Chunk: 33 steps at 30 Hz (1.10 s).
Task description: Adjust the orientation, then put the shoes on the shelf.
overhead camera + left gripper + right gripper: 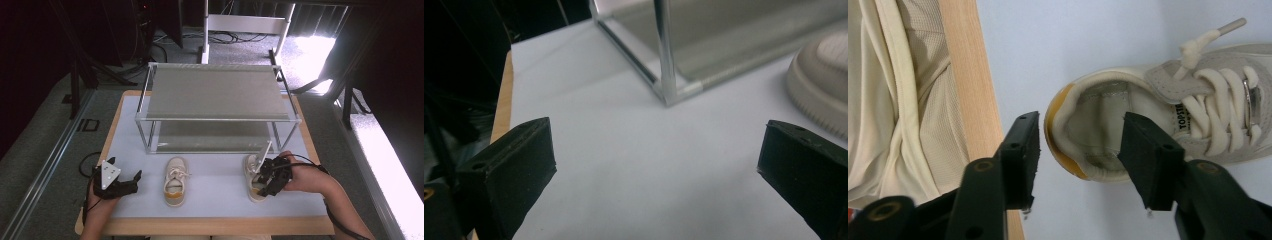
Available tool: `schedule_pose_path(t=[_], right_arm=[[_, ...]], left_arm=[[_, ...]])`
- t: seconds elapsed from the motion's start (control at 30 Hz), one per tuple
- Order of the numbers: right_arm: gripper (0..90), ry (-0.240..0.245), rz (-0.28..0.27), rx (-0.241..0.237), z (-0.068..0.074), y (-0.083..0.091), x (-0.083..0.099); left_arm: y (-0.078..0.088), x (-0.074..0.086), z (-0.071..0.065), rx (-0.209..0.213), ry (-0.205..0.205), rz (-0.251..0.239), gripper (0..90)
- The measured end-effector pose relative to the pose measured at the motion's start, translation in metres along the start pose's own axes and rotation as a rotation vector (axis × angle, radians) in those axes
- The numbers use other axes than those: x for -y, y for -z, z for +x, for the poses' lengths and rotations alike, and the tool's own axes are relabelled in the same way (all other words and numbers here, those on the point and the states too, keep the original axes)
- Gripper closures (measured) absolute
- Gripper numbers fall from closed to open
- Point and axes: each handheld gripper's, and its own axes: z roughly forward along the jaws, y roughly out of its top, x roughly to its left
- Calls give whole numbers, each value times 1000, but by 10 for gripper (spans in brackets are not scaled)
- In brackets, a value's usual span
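Setting: Wooden table with a pale mat on top, standing on grey carpet, dark stands and cables at the far end, bright daylight on the floor at the right.

Near edge: a person's forearms come in from the bottom of the high view, one hand on each gripper; light fabric shows past the wooden edge in the right gripper view.

Right gripper: over the heel of the right shoe, near the table's front right. No earlier picture is at hand to compare.

Right fingers: partly apart, one outside the tan heel, the other over the shoe's opening; the heel wall lies between them, and neither pad is seen pressing on it.

Right shoe, close up: cream trainer with thick laces, a knotted lace end and a printed tongue label, sole flat on the mat.

Left gripper: low at the front left, a grey three-cornered plate on top, pointing toward the left shoe but well short of it.

Left fingers: spread wide, only bare mat between them.

Left shoe: matching trainer, upright, toe toward the rack, apart from its partner.

Farther back: two-tier metal rack with grey shelves, both bare; its chrome corner post rises just beyond the left gripper.
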Motion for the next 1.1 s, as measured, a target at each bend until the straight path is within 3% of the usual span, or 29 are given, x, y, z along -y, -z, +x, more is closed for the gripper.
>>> schedule_pose_path(t=[0.07,0.13,0.2,0.27,0.4,0.6,0.7,0.9,1.0,1.1], right_arm=[[483,-8,-2,1,0,-2,1],[483,-15,-6,4,-1,-2,1],[461,-13,2,7,0,-3,-1],[449,-14,12,15,2,-3,-3],[404,10,31,26,6,-4,-6],[494,56,33,32,9,-6,-8],[508,74,44,33,9,-9,-9],[539,92,58,17,9,-12,-8],[563,100,63,11,9,-14,-8],[575,111,65,7,9,-17,-8]], left_arm=[[-3,-2,-4,-2,-38,32,140],[-6,-4,-4,60,-43,90,150],[-7,-6,-5,95,-48,121,150],[-2,-12,-6,182,-42,126,155],[14,-32,-12,345,-89,121,229],[34,-65,-29,517,-194,149,276],[37,-76,-43,579,-279,167,307],[37,-97,-63,672,-365,172,386],[34,-104,-72,711,-413,202,421],[28,-107,-78,752,-444,261,447]])
